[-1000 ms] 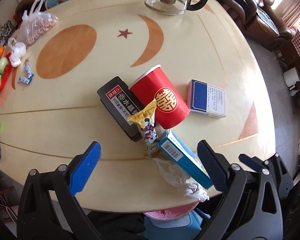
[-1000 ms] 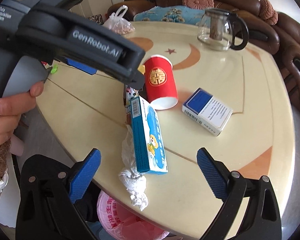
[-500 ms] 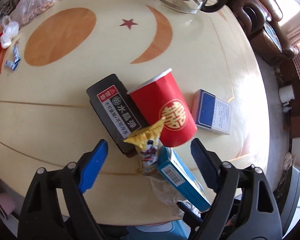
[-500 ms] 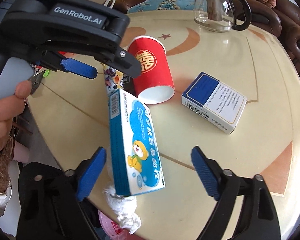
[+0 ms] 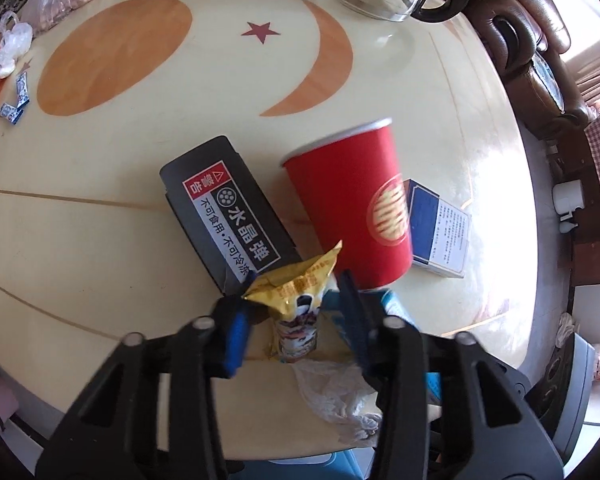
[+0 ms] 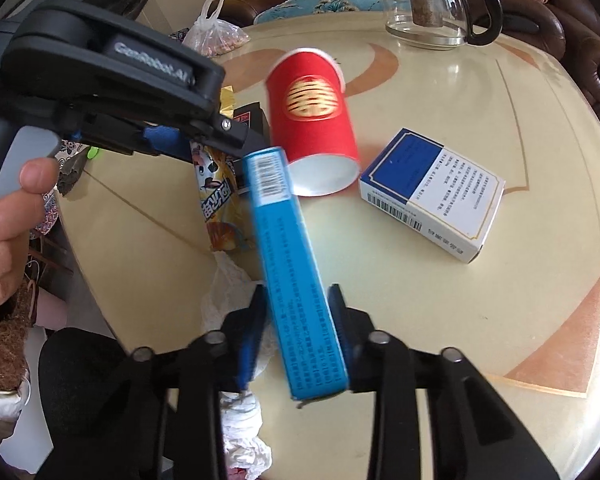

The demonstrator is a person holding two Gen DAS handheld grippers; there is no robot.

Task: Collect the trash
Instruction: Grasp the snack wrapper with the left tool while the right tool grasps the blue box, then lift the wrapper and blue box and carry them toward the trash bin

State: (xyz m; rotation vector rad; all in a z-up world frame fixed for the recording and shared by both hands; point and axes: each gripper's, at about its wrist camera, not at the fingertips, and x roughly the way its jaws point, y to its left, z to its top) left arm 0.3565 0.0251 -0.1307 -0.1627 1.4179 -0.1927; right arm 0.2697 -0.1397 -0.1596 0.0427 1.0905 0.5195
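Progress: early — nothing looks cleared yet; the trash sits in a cluster near the table (image 5: pixel 100 240) edge, and both claws are only now taking a first piece each.
Left to do: a red paper cup (image 5: pixel 356 208) on its side, a black box (image 5: pixel 220 208), a blue-and-white box (image 6: pixel 432 196) and a crumpled tissue (image 6: pixel 228 292) all lie on the tabletop.
Left claw (image 5: pixel 296 320): jaws closing, the yellow snack wrapper (image 5: pixel 296 292) between them; the pads sit right at its sides, but I can't be sure they pinch it yet.
Wrapper: at the near edge, just beside the black box and touching the cup.
Right claw (image 6: pixel 300 328): jaws closing on the long blue carton (image 6: pixel 288 248), one pad against each long side — it looks gripped, its near end tilted off the table.
Carton: far end points toward the cup's mouth.
Bin: something pink shows below the table edge in the right view; too hidden to name.
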